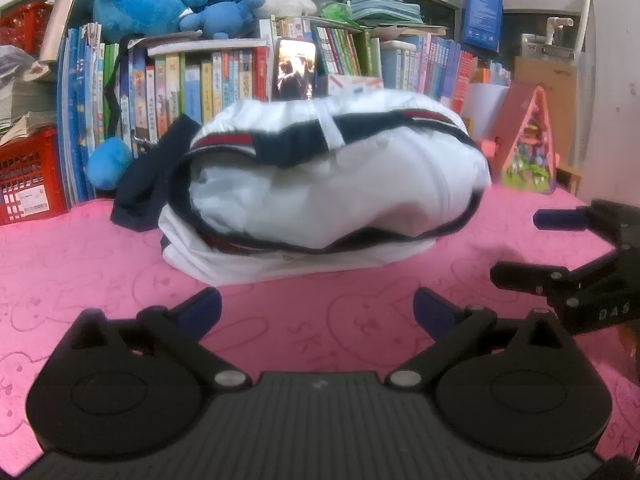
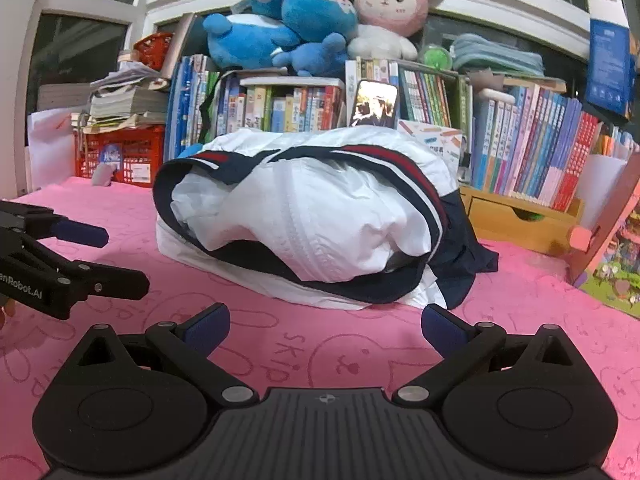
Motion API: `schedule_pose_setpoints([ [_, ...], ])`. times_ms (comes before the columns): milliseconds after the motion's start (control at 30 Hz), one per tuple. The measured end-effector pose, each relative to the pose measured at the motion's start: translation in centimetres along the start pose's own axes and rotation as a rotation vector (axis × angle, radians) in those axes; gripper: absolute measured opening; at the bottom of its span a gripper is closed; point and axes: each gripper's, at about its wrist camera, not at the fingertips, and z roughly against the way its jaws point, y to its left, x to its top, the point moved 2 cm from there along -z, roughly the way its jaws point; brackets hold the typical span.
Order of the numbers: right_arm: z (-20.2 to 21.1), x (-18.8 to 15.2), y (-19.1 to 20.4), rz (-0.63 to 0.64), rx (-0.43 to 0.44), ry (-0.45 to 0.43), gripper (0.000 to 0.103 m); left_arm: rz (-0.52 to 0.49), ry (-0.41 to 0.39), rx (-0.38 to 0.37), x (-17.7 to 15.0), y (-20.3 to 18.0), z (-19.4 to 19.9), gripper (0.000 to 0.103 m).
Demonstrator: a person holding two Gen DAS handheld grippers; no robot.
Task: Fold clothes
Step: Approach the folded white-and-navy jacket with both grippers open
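Both tongs hang back, spread wide and empty, with the bundle parked mid-desk.
The white garment (image 1: 328,200), thin and crinkly with navy-and-red striped trim, sits bunched on the fuzzy pink desk (image 1: 280,320) cover; left tongs (image 1: 316,312) and right tongs (image 2: 325,326) face it low, likely sizing up an edge to grab.

A white garment (image 1: 320,192) with navy trim and red stripes lies bundled in a puffy, rounded heap on the pink rabbit-print cover of the tabletop (image 1: 120,272). Its upper layer bulges over flatter white layers touching the cover beneath. A navy band with red stripes runs across the top, crossed by a narrow white strip. A dark navy flap (image 2: 468,248) trails off one end onto the cover.
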Motion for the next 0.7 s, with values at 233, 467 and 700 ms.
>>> schedule_pose_setpoints([
  [233,0.22,0.02,0.28,0.019,0.001,-0.015,0.103,-0.008,-0.003,0.010,0.01,-0.14,0.01,0.103],
  [467,0.24,0.03,0.32,0.026,-0.003,-0.017,0.103,-0.006,-0.004,0.013,-0.01,-0.11,0.02,0.103],
  [700,0.41,-0.04,0.86,0.056,-0.006,-0.026,0.103,-0.015,-0.004,0.024,-0.05,-0.26,0.00,0.103],
])
